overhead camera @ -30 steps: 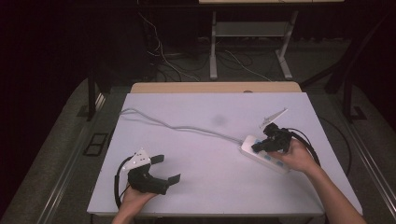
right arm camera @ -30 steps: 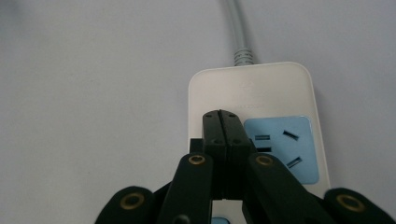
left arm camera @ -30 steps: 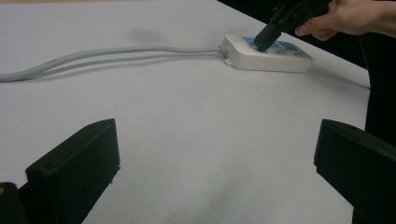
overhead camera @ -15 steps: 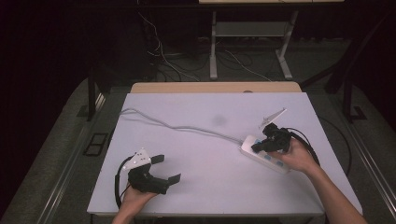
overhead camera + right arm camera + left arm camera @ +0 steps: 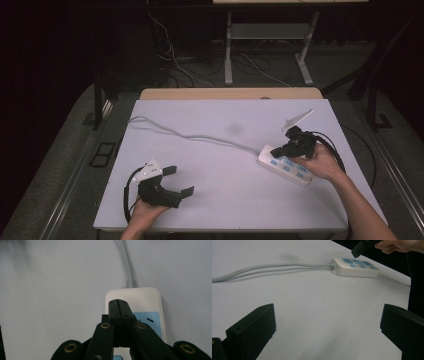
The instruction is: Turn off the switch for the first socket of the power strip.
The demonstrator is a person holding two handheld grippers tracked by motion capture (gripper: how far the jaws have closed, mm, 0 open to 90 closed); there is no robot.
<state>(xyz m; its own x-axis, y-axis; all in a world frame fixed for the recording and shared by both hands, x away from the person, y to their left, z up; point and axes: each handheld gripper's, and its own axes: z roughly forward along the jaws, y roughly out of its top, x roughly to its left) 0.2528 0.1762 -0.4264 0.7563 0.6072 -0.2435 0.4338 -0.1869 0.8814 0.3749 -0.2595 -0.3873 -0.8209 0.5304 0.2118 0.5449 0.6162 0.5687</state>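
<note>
- Left gripper [image 5: 177, 181], a black two-jaw claw with a grey three-cornered plate on top, sits low over the near left part of the white rectangular table [image 5: 220, 195]; its jaws stand wide apart with nothing between them, as the left gripper view shows with bare table top in the gap.
- Person's left hand [image 5: 145, 212] holds it from the near edge, and a black cable loops round beside it.
- Grey round power cord [image 5: 190, 134] runs across the table from the far left toward the right, ending at the strip.
- White plastic power strip with pale blue socket faces [image 5: 286, 166] lies flat on the right part of the table, angled, well apart from the left gripper.
- Right gripper [image 5: 275, 154], black too, has its jaws pressed together and empty; in the right gripper view the closed tips [image 5: 118, 305] sit over the cord end of the strip [image 5: 147, 302], though whether they touch it I cannot tell.
- Person's right hand [image 5: 320, 162] grips it over the strip's far end.
</note>
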